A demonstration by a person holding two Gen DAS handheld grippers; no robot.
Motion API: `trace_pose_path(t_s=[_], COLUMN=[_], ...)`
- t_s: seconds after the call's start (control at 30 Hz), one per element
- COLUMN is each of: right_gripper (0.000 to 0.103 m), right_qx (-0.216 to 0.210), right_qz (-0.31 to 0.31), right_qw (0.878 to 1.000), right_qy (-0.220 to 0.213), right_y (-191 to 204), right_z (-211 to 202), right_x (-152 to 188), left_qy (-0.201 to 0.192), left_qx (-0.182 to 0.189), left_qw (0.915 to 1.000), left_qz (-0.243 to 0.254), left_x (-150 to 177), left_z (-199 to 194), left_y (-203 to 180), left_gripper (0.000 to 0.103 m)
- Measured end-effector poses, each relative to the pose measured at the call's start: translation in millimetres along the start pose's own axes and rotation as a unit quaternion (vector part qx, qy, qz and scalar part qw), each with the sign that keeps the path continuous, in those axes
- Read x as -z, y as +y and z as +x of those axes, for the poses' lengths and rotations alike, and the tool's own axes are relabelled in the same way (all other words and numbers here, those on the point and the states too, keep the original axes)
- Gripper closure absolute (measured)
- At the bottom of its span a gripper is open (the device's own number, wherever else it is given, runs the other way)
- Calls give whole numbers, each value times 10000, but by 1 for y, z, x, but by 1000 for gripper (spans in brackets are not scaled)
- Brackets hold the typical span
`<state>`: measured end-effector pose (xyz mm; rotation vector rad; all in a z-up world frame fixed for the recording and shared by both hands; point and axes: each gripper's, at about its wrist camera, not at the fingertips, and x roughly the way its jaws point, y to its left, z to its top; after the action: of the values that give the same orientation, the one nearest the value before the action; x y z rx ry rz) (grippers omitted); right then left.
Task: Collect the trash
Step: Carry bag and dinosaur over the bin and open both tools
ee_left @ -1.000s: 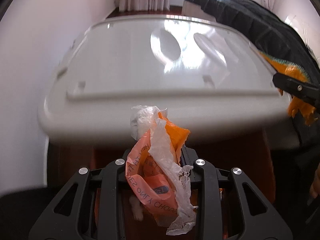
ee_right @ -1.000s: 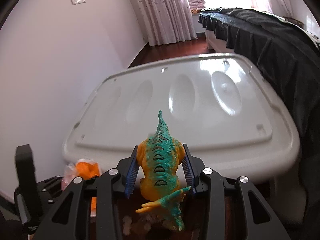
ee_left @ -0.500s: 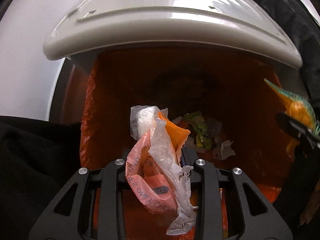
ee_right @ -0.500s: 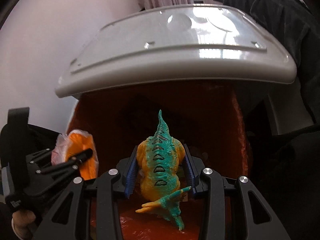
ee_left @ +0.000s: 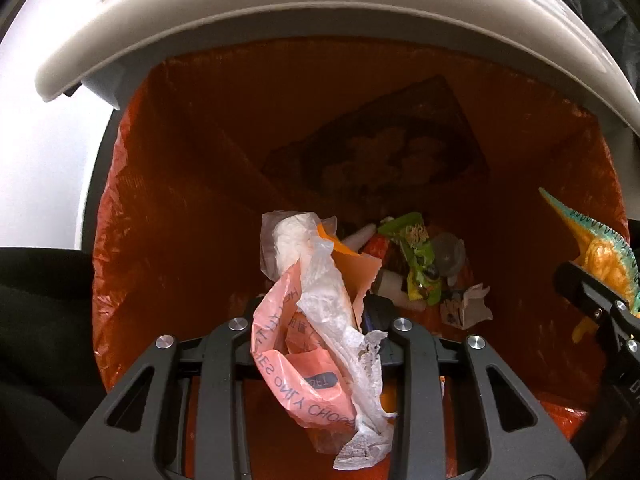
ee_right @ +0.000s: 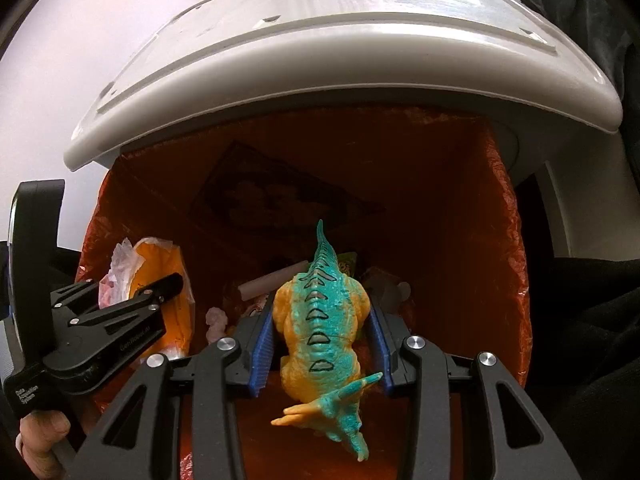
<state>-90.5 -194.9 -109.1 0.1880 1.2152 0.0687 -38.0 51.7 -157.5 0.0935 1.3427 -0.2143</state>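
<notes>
My left gripper [ee_left: 316, 312] is shut on a crumpled wad of pink, orange and clear plastic bags [ee_left: 320, 320], held over the mouth of the bin. In the right wrist view my right gripper [ee_right: 322, 320] is shut on an orange and teal toy dinosaur [ee_right: 320, 316], its blue pads [ee_right: 262, 344] pressing both flanks and the tail pointing into the bin. The bin has an orange liner [ee_left: 180, 184] and a raised white lid [ee_left: 280, 4]. The dinosaur [ee_left: 600, 248] also shows at the right edge of the left wrist view, and the plastic wad [ee_right: 156, 276] at the left of the right one.
Wrappers and scraps [ee_left: 424, 272] lie at the bottom of the bin, among them a green packet and crumpled paper. A white wall [ee_left: 44, 160] stands to the left, dark fabric [ee_right: 592, 320] to the right. A person's fingers [ee_right: 40, 436] hold the left gripper's handle.
Both grippers have sunk and tipped downward from above the lid's top to the open mouth, so the liner and trash inside have come into view. Both grips are unchanged.
</notes>
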Motion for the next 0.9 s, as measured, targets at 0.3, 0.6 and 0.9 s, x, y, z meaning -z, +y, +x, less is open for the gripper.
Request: trace_pose_path(t_s=[0.3, 0.6, 0.9], right_gripper=[62, 25, 20], right_qx=[49, 321, 458], right_qz=[-66, 327, 840], right_qw=[10000, 9977, 9898], right_qy=[-54, -504, -1056], right_y=[4, -3, -21], right_z=[-3, -17, -40], right_x=[3, 1, 1], left_qy=[-185, -395, -393], left_qx=[10, -15, -45], left_qw=[9997, 9992, 9992], left_qz=[138, 69, 98], left_x=[3, 2, 2], left_z=[-7, -23, -21], left_y=[-2, 2, -2], left_gripper=[70, 19, 15])
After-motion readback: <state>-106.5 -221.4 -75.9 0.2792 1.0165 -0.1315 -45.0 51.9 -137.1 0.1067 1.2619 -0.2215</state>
